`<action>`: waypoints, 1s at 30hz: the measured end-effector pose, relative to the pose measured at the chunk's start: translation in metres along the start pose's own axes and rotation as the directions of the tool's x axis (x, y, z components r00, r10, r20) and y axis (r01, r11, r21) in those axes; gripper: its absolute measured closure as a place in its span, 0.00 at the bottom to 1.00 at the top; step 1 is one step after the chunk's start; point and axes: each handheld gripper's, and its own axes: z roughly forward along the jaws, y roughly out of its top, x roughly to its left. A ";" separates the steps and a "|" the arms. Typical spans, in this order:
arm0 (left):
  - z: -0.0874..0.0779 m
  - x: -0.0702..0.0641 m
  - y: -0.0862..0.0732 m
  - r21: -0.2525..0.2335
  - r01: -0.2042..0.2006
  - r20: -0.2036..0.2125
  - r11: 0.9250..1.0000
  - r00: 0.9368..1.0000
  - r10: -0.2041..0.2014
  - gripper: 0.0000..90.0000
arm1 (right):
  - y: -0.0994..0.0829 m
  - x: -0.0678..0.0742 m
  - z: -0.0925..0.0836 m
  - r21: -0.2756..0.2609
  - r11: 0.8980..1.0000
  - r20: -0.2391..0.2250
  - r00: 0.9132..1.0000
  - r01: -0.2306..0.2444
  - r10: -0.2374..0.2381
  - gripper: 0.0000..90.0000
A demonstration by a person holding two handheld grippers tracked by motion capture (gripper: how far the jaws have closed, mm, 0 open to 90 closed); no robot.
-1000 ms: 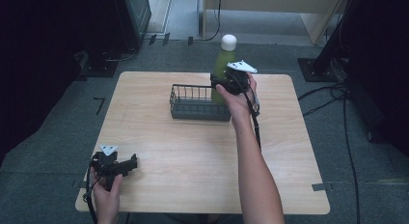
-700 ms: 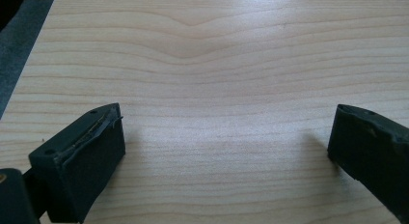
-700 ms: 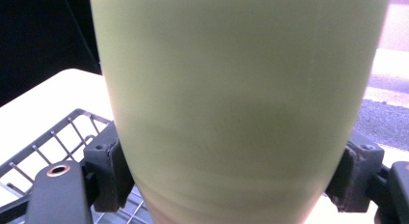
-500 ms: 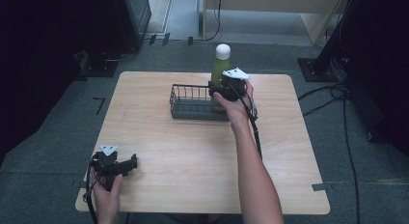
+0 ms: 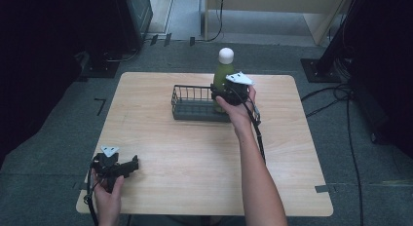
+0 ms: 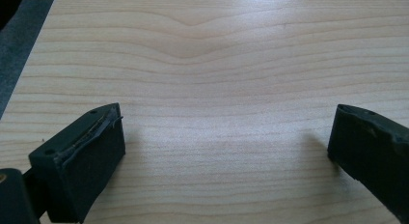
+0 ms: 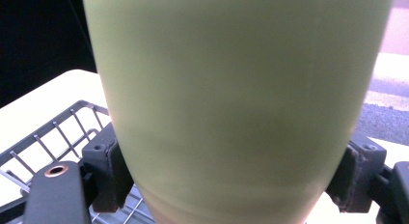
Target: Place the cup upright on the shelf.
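A green bottle [image 5: 222, 76] with a white cap stands upright at the right end of a dark wire basket [image 5: 194, 103] at the far middle of the table. My right gripper [image 5: 222, 93] is shut on its lower body. In the right gripper view the bottle [image 7: 236, 103] sits between both pads [image 7: 109, 172], which lie against its sides; the jaws have just been opening slightly with the bottle still between them. My left gripper [image 5: 130, 165] rests at the table's near left corner, and the left gripper [image 6: 226, 151] stands open over bare wood.
The wooden table [image 5: 195, 162] has wide free room between the basket and the near edge. The right gripper's cable [image 5: 258, 133] trails along the forearm. Dark equipment and cables lie on the floor around the table.
The right gripper has carried the bottle down and slightly left, so its base now sits at the basket's right end. The left gripper has not moved.
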 end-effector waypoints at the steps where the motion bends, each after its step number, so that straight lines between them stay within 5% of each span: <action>1: 0.000 0.000 0.000 0.000 0.000 0.000 1.000 1.000 0.000 0.00 | 0.000 0.000 -0.001 0.006 1.000 0.004 1.000 0.001 -0.001 0.21; 13: 0.000 0.000 0.000 0.000 0.000 0.000 1.000 1.000 0.000 0.00 | 0.003 -0.002 -0.002 0.040 0.999 -0.008 1.000 0.005 -0.004 0.20; 30: 0.000 0.000 0.000 0.000 0.000 0.000 1.000 1.000 0.000 0.00 | 0.001 -0.007 -0.026 0.078 0.997 -0.020 1.000 0.007 -0.005 0.01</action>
